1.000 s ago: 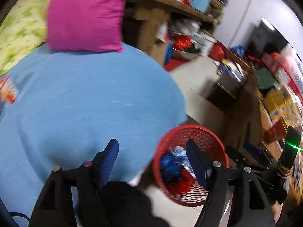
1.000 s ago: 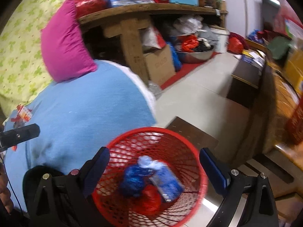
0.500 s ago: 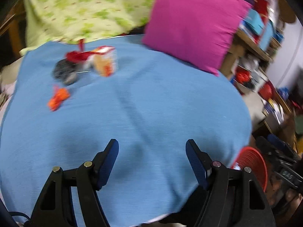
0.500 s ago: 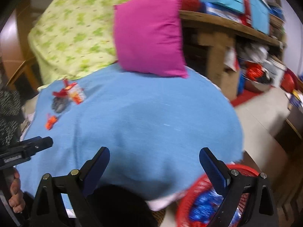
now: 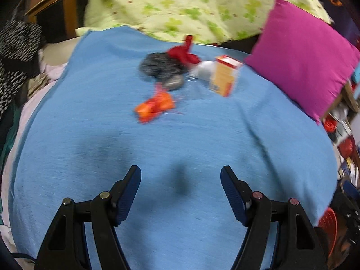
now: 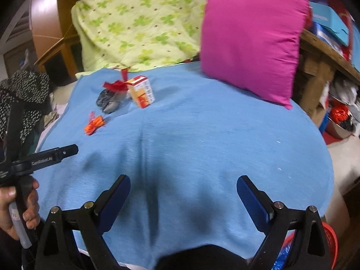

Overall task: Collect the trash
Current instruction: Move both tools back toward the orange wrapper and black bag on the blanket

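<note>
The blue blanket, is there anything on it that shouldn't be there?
Yes. Trash sits on the blue blanket at its far end: an orange wrapper, a small carton, a red scrap and a dark crumpled wad.

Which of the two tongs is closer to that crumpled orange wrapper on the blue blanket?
Left, as far as the pictures show. The left tongs point almost straight at the orange wrapper, open and empty. The right tongs sit off to its right and farther back, also open.
</note>
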